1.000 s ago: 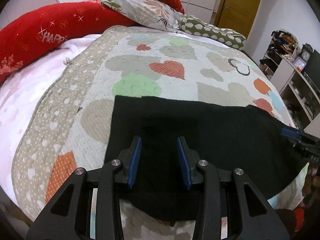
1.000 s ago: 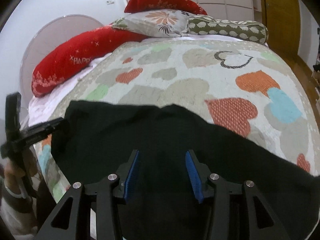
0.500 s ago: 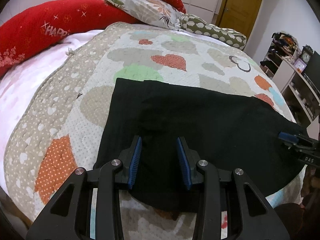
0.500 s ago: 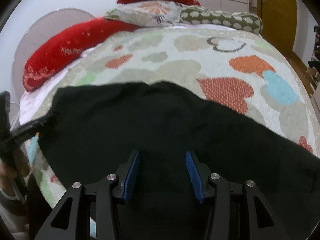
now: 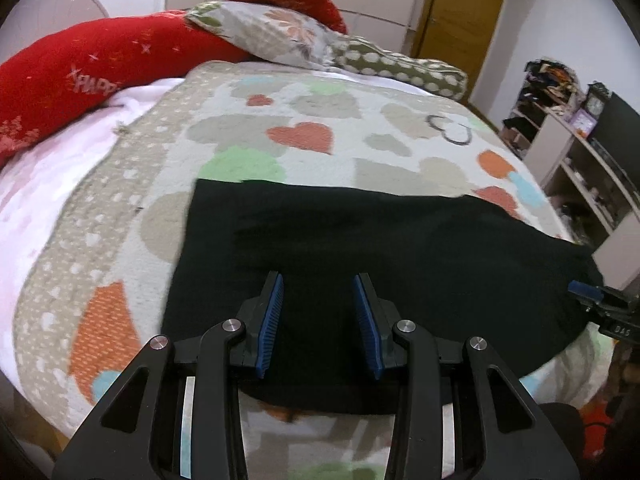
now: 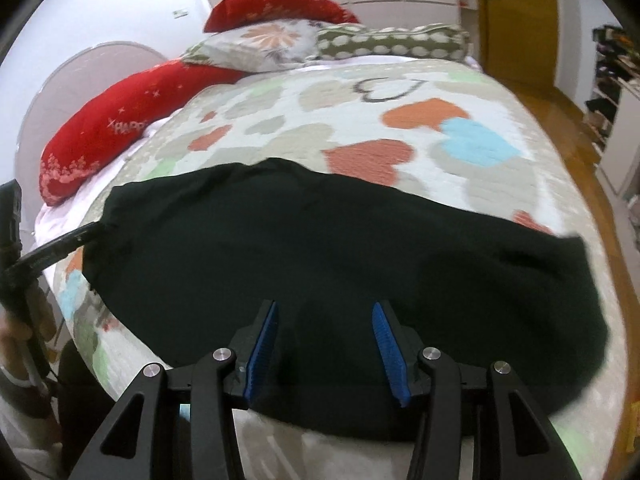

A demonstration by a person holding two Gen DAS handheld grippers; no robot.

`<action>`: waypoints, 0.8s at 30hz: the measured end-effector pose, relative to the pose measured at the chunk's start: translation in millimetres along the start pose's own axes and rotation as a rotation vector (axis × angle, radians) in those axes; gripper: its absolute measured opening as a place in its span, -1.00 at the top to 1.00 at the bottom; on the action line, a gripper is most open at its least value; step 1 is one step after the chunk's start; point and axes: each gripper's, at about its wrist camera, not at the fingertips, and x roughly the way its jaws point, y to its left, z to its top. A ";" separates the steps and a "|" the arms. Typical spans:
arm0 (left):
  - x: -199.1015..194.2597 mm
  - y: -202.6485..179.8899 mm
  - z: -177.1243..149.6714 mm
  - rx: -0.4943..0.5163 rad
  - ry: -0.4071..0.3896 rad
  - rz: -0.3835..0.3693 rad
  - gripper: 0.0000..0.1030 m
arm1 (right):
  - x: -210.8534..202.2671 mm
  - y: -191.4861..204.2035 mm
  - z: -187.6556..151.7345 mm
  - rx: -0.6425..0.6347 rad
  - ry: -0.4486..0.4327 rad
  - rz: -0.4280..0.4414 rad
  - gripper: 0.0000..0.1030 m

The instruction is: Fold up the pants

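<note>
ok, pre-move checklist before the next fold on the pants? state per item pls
1. Left gripper open, nothing between its fingers: ok.
2. Right gripper open, nothing held: ok.
3. Black pants lying flat on the quilt: ok, no big bunching visible.
4. Near edge of the pants within reach of both grippers: ok, it lies just under the fingers.
5. Layers aligned: cannot tell, fabric too dark.
6. Pillows apart from the pants: ok.

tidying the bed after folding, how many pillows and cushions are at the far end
4, though more may be hidden behind: a long red cushion on the left, a red pillow at the back, a floral pillow in front of it, and a green spotted bolster on the right.
</note>
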 end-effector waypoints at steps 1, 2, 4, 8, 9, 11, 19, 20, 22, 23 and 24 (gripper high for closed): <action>2.0 -3.6 -1.6 0.002 0.007 -0.013 0.31 | -3.1 -4.0 -2.7 0.007 -0.002 -0.006 0.08; 4.7 -6.8 -3.6 0.005 0.013 -0.021 0.31 | -7.2 -10.2 -6.8 0.019 -0.003 -0.013 0.08; 10.8 -11.5 -7.4 0.007 0.027 -0.031 0.31 | -12.0 -21.8 -14.1 0.038 -0.008 -0.036 0.08; 32.2 -20.5 -16.3 0.015 0.079 -0.051 0.21 | -4.7 -42.9 -26.5 0.070 -0.003 -0.079 0.07; 33.3 -23.6 -17.1 0.026 0.075 -0.047 0.09 | -3.3 -47.4 -29.5 0.090 -0.007 -0.061 0.07; 31.9 -31.6 -16.9 0.057 0.075 -0.049 -0.12 | -8.4 -54.8 -32.7 0.129 -0.035 -0.021 0.07; 27.4 -89.8 2.3 0.206 0.107 -0.154 -0.12 | -53.9 -80.8 -41.1 0.212 -0.089 -0.017 0.07; 30.3 -99.3 6.5 0.224 0.119 -0.181 -0.12 | -58.7 -83.4 -42.7 0.217 -0.094 -0.019 0.07; 38.1 -122.9 14.4 0.257 0.152 -0.265 -0.12 | -67.7 -89.1 -48.1 0.223 -0.100 -0.038 0.06; 42.6 -135.0 18.7 0.274 0.168 -0.298 -0.12 | -71.8 -92.9 -51.6 0.229 -0.100 -0.061 0.03; 47.3 -150.1 23.1 0.297 0.183 -0.328 -0.12 | -74.3 -97.1 -54.5 0.237 -0.098 -0.080 -0.02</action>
